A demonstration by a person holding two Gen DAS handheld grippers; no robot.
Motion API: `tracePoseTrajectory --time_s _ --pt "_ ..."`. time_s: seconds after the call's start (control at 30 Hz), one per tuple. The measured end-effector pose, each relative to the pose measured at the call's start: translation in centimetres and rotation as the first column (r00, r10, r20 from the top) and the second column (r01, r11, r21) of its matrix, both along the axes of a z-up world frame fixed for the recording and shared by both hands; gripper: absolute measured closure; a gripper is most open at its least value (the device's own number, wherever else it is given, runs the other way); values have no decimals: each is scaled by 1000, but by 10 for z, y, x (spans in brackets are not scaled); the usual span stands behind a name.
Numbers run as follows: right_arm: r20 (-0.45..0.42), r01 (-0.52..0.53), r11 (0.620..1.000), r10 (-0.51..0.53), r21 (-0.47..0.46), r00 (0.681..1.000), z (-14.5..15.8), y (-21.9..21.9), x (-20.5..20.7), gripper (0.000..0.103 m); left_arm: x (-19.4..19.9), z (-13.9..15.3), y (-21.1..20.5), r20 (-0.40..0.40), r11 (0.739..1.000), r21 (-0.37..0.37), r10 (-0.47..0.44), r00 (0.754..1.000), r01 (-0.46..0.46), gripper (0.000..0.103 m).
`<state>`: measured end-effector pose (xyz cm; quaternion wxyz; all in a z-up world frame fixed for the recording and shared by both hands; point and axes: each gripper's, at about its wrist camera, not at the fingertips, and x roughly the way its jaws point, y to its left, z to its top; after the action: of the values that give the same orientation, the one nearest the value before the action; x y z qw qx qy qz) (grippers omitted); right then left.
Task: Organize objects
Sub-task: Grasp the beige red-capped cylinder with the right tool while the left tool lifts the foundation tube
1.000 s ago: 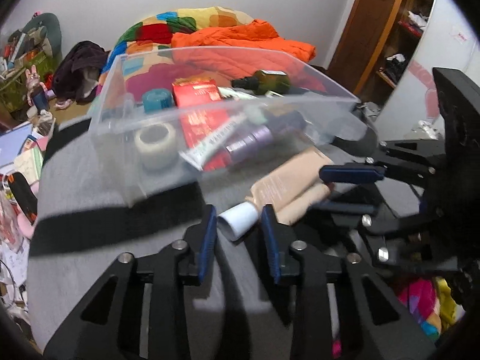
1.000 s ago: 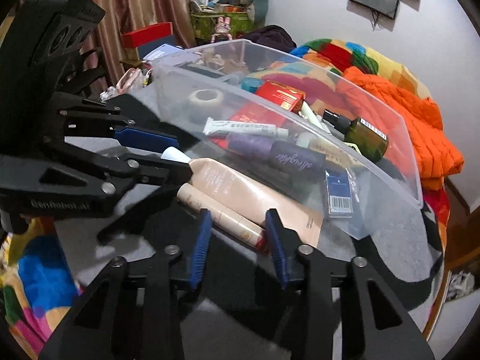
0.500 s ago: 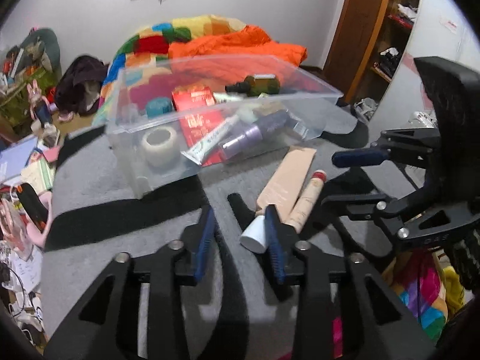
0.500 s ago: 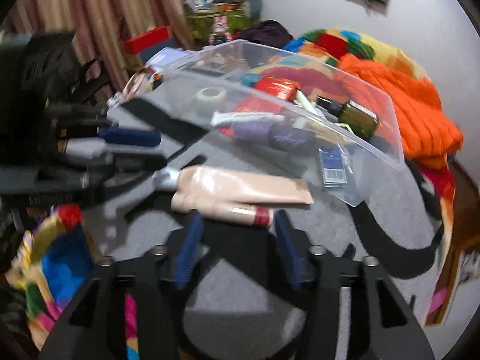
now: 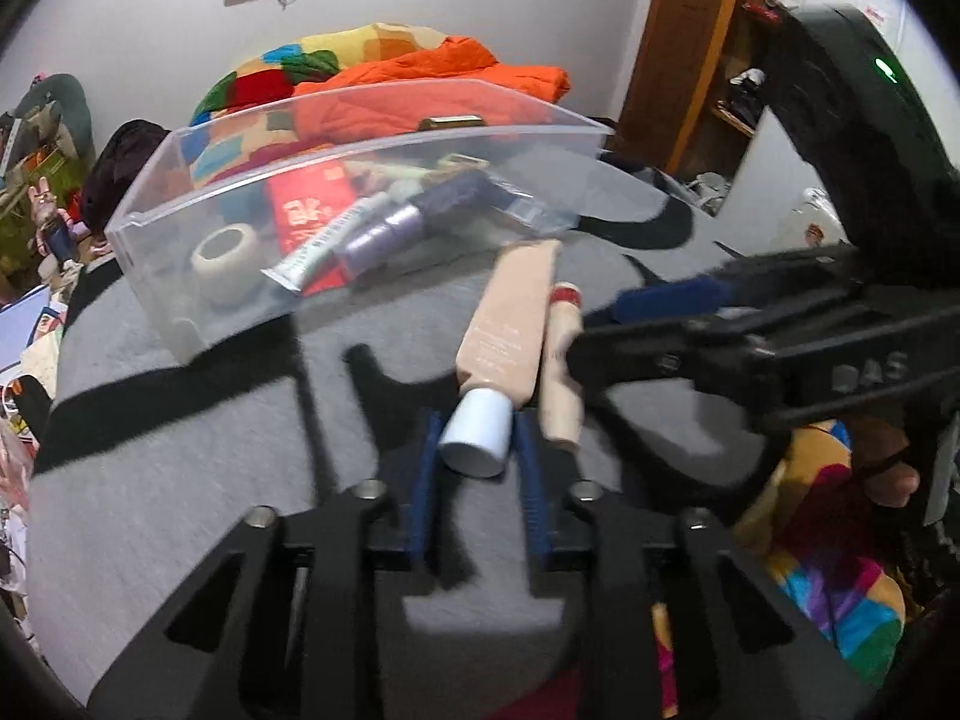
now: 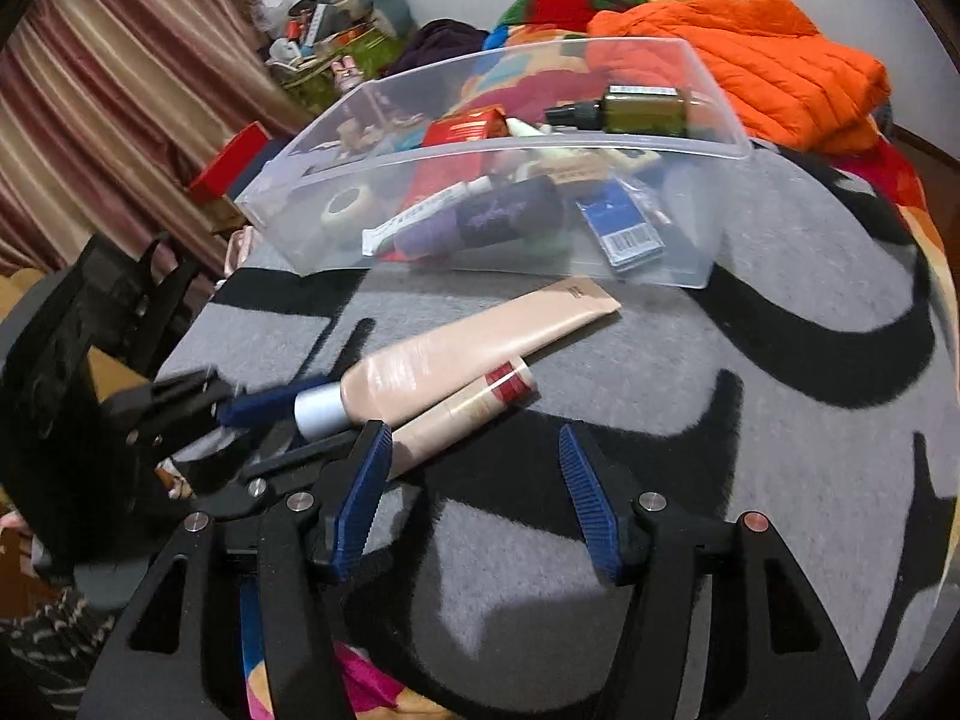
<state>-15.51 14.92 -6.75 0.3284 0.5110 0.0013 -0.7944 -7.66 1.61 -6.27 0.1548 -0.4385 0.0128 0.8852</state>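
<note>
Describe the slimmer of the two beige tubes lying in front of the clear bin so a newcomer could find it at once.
Start at the clear plastic bin on the grey blanket. Just in front of it, outside the bin, two beige tubes lie side by side, touching. The slim tube is the nearer, narrower one, with a red band near its end, while the wide tube has a white cap.

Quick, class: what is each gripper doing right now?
Left gripper: just closing on the beige tube's white cap.
Right gripper: open, holding nothing.

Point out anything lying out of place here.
Two tubes lie on the grey blanket outside the clear bin: a beige tube, its white cap between the left gripper fingers, and a thinner red-banded tube.
</note>
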Motion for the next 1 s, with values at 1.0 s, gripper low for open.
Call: tracePoseTrajectory --time_s 1.0 --pt "-203 105 989 -82 104 976 -7 2 16 89 0 -4 5 -76 992 -69 99 992 -104 73"
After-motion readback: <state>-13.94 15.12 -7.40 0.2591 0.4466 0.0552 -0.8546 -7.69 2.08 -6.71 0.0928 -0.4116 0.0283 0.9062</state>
